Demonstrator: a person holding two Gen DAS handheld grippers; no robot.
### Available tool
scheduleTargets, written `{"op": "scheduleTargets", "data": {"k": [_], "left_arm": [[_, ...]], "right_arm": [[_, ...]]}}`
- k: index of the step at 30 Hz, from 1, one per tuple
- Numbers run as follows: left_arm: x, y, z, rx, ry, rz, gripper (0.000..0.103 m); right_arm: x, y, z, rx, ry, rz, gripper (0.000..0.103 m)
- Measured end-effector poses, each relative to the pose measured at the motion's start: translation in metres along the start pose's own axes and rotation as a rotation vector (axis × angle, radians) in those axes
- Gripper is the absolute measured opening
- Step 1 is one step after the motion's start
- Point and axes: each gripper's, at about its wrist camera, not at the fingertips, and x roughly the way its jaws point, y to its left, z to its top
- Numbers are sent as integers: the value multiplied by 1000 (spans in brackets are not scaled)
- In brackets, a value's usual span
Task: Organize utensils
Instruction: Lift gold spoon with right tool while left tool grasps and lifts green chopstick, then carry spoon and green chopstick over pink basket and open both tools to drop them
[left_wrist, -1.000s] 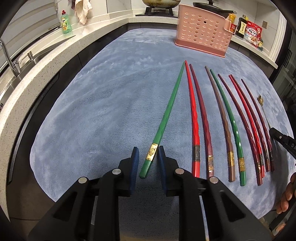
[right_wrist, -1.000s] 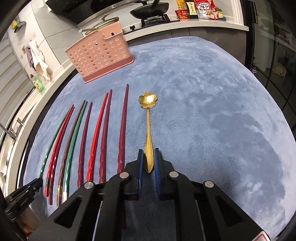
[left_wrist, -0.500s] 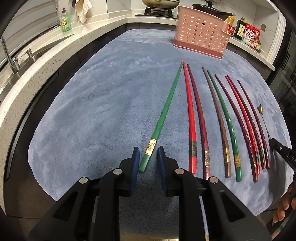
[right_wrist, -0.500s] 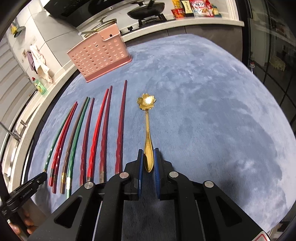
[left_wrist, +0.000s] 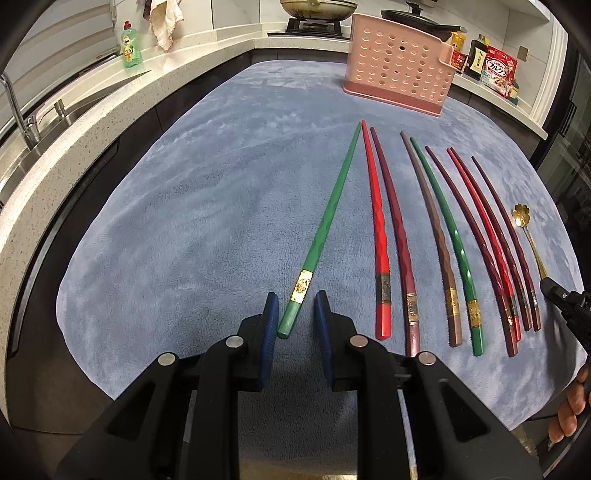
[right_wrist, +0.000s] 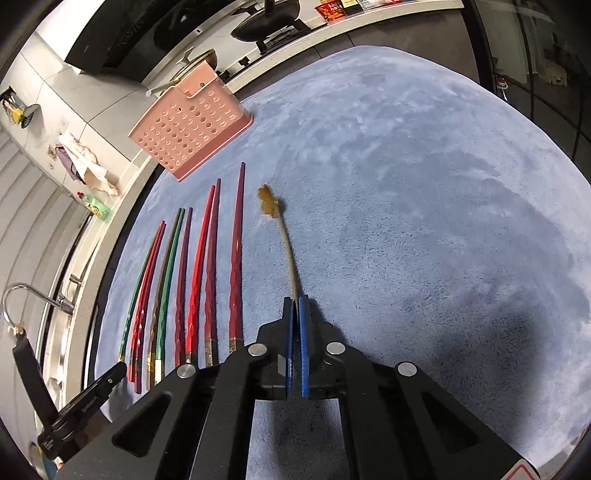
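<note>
From your left view, the left gripper (left_wrist: 295, 314) is a little open. The fat end of the green chopstick (left_wrist: 325, 229) lies between its fingers, untouched, on the blue mat (left_wrist: 184, 203), its thin end aimed at the pink basket (left_wrist: 400, 79).

From your right view, the right gripper (right_wrist: 294, 306) has just squeezed shut on the gold spoon (right_wrist: 286, 240) handle. The spoon points straight ahead, the basket up and left.

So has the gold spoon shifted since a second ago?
Yes. The gold spoon, clamped in the just-closed right gripper, has swung: its flower bowl now leans toward the nearest dark red chopstick.
</note>
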Motion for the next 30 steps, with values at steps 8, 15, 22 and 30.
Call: {"op": "scheduleTargets", "data": {"k": [8,15,22,30], "left_arm": [[-15,5,4,-14,-11,-54,11],[-43,8,24,-28,-59,-87,11],[-66,3,67,-9,-139,-100,10],[-89,0,128,-9,-253,-102,8]], "right_arm": [[-18,18,7,-104,-39,-80,2],[-42,41,30,-208,-97,-134,2],[-58,63,58,-279,-160,-132,2],[-67,85,94,-301,-227,-94,2]]}}
